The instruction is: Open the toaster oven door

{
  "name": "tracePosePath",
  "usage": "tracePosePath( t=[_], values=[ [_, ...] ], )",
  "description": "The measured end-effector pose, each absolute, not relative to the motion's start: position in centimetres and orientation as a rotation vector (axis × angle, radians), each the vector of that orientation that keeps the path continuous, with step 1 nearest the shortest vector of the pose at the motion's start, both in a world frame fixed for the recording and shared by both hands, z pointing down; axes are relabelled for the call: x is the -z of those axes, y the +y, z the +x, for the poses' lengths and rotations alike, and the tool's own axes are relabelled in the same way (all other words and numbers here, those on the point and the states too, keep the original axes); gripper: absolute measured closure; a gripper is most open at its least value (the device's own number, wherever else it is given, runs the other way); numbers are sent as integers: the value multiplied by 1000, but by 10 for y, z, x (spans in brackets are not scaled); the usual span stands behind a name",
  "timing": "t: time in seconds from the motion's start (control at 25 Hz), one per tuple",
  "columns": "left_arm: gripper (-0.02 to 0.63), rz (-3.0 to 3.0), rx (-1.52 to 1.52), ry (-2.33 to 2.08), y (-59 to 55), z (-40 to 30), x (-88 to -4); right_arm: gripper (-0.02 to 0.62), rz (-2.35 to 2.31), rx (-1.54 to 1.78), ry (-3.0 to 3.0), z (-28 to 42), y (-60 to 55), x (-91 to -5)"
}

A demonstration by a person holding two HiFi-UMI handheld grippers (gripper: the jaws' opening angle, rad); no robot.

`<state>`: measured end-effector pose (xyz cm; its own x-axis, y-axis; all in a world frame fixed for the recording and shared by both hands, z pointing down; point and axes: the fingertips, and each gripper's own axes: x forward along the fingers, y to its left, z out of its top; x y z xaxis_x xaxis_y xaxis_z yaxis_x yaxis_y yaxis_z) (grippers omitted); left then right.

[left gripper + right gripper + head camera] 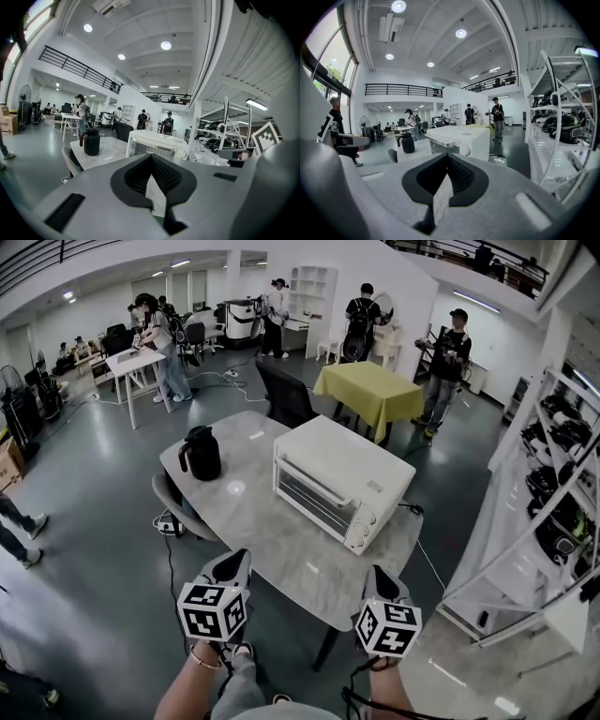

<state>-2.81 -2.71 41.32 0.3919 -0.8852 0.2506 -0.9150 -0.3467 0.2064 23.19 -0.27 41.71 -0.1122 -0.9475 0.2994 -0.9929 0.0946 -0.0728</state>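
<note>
We take the white toaster oven (342,479) as our landmark. It sits near the middle of the grey worktop (272,549), angled so that its glass door (312,495) faces us and a little to our left. A black jug (201,454) stands well off the oven's left end, and the knobs (362,529) run down the front just right of the door. The door is closed and neither gripper touches it.

Our left gripper (234,561) hangs over the worktop's near edge, in front of the door and well short of it. Its jaws are pressed together with nothing between them. Our right gripper (378,574) is in front of the oven's knob end, equally short of it, with its jaws likewise closed and empty.

The place to take hold is the bar handle (442,140) along the door's top edge. We judge the door to be stiff metal and glass, hinged at the bottom, so it should swing down toward us. The handle looks smooth and may be slippery, and the jaws must open before they can clamp it. The oven seems light enough to slide on the smooth worktop under a hard pull, so we would pull gently.
</note>
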Motion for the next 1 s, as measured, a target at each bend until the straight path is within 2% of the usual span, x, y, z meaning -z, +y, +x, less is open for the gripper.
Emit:
tracePosePath(
  t=[0.6, 1.0],
  values=[
    [601, 2506, -166, -1310, -224, -73, -399, 590, 2212, -416, -1970, 178, -138, -401],
    [601, 2614, -205, -1093, -314, -55, -401, 590, 2388, -467, -1772, 180, -179, -409]
  ],
)
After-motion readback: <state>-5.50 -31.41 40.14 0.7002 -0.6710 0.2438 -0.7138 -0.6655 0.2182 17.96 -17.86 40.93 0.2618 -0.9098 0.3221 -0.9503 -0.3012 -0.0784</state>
